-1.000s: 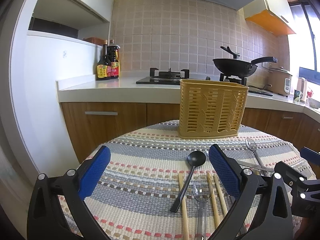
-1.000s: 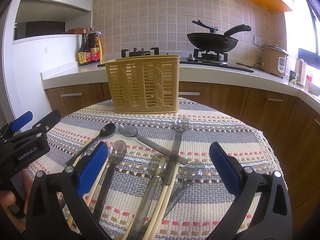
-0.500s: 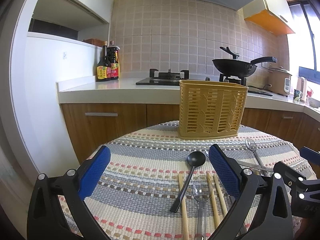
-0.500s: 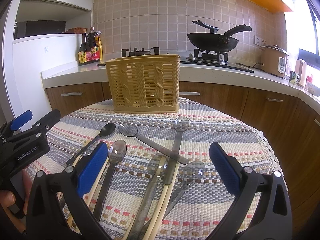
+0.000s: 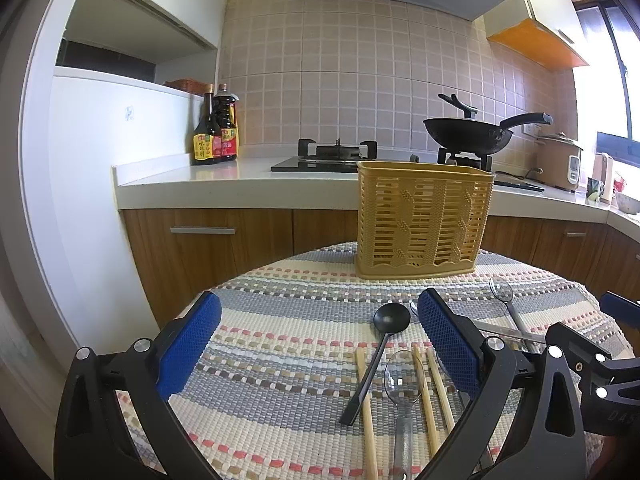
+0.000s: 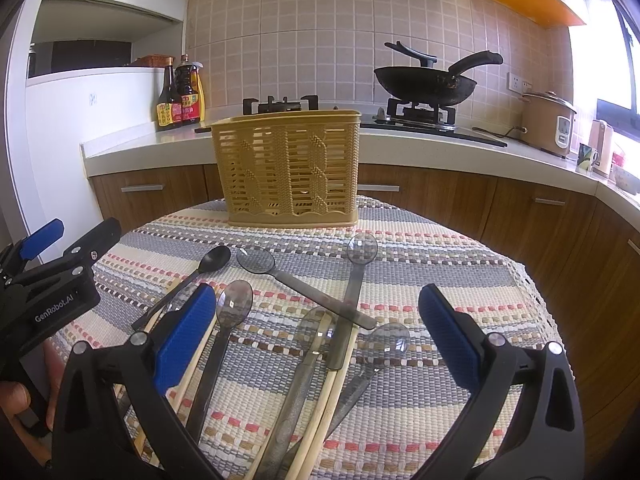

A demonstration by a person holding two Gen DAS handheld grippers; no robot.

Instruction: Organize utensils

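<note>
A yellow slatted utensil basket [image 5: 422, 222] [image 6: 290, 168] stands upright at the far side of the round table. A black spoon [image 5: 380, 344] [image 6: 200, 270], several clear grey plastic spoons [image 6: 308, 284] and wooden chopsticks [image 5: 424, 400] [image 6: 324, 396] lie loose on the striped tablecloth. My left gripper [image 5: 316, 356] is open and empty, above the cloth left of the spoons. My right gripper [image 6: 312, 344] is open and empty, low over the pile of spoons and chopsticks. The left gripper also shows at the left edge of the right wrist view [image 6: 48, 280].
The table [image 5: 280, 292] has a woven striped cloth and a rounded edge. Behind it runs a kitchen counter [image 5: 240, 184] with sauce bottles [image 5: 216, 128], a gas hob, a black wok [image 5: 468, 130] and a rice cooker [image 6: 550, 122].
</note>
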